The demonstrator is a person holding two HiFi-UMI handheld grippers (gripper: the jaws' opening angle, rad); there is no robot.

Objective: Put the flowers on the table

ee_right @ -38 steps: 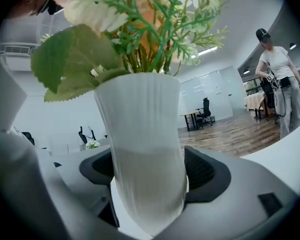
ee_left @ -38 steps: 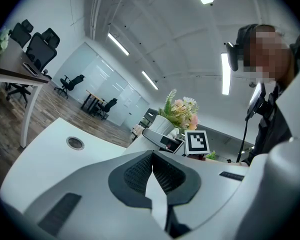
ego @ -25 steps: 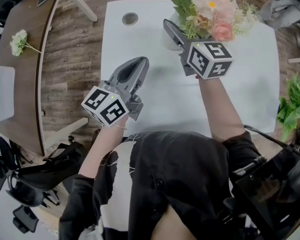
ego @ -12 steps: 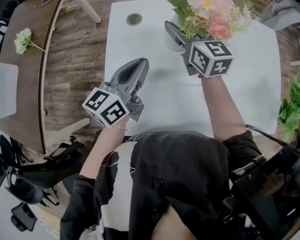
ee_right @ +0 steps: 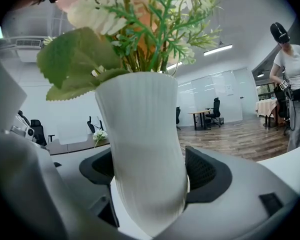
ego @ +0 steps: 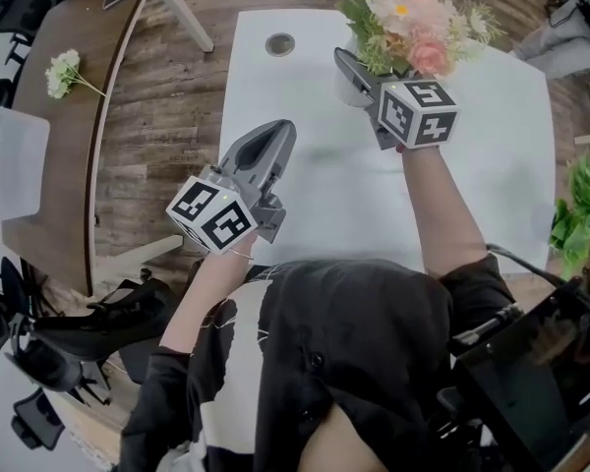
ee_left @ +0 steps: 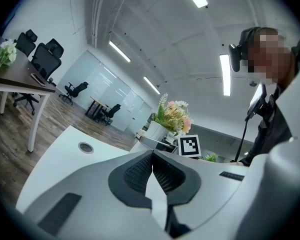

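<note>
Flowers (ego: pixel 410 16), pink, cream and green, stand in a ribbed white vase (ee_right: pixel 146 149). The right gripper (ego: pixel 358 75) holds this vase over the far part of the white tabletop (ego: pixel 320 200). In the right gripper view its jaws are spread wide around the lower body of the vase, and the dark ribbed pads (ee_right: pixel 208 175) press on it from both sides. The vase stands upright. Its base is cut off at the bottom of that view, so whether it rests on the tabletop cannot be told.

The left gripper (ego: pixel 272 138) hangs over the near left part of the tabletop, well apart from the vase. It points towards the far edge. In the left gripper view its jaws are pressed together at the tips, with nothing between them. The bouquet shows beyond them to the right.

A round grommet (ego: pixel 279 43) sits in the tabletop near its far left corner. Across a strip of wood floor on the left is a brown desk (ego: pixel 74 155), and a white sprig (ego: pixel 64 71) lies on it. A green plant (ego: pixel 574 214) shows at the right edge. In the right gripper view a person (ee_right: pixel 291 69) in a light shirt stands in the background, with office chairs (ee_right: pixel 216 109) further back.
</note>
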